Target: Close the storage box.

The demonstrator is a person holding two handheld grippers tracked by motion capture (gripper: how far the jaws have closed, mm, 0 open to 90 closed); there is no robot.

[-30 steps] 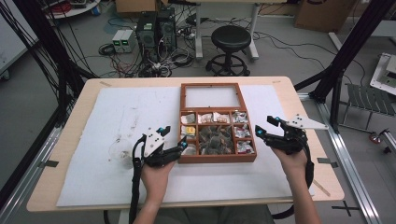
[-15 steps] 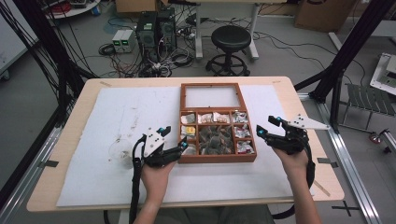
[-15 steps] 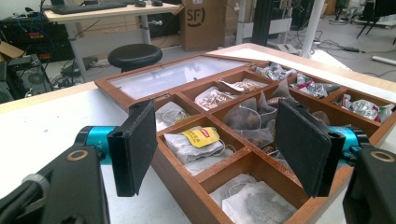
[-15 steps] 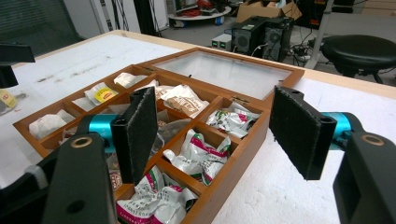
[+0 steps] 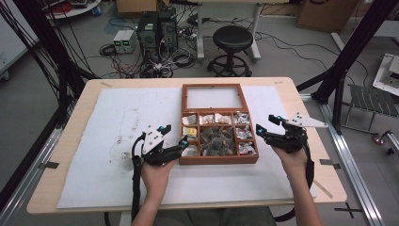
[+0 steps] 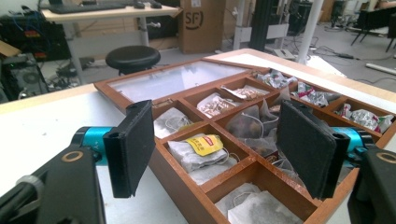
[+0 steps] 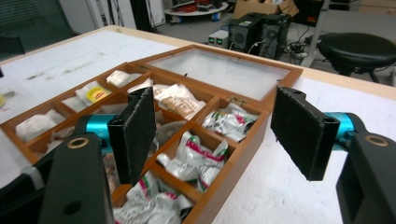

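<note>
a wooden box [image 5: 219, 160] lies in the middle of the surface [image 5: 66, 141], on a white sheet [image 5: 108, 183]. its glass lid [image 5: 212, 98] is open and lies flat on the far side. the near part of the box is divided in compartments with tea bags [image 5: 216, 141] and small packets [image 5: 244, 132] inside. in the left tool view, a tea bag with a yellow tag [image 6: 204, 143] is in a compartment near the left wall of the box.

the left tool [image 5: 176, 141] is at the near left corner of the box. its jaws are apart and they hold nothing; in the left tool view they stand one on each side of the left wall of the box, but i cannot tell if they touch the wood. the left hand [image 5: 155, 172] holds it from the near side.

the right tool [image 5: 267, 128] is just beside the right wall of the box, a little above the sheet. its jaws have just been opening, and nothing is between them; in the right tool view the right edge of the box shows in the gap behind them. the right hand [image 5: 292, 157] holds it.

behind the surface, on the floor, there are a black stool [image 5: 231, 37] and two computers [image 5: 157, 28] with many cables.
</note>
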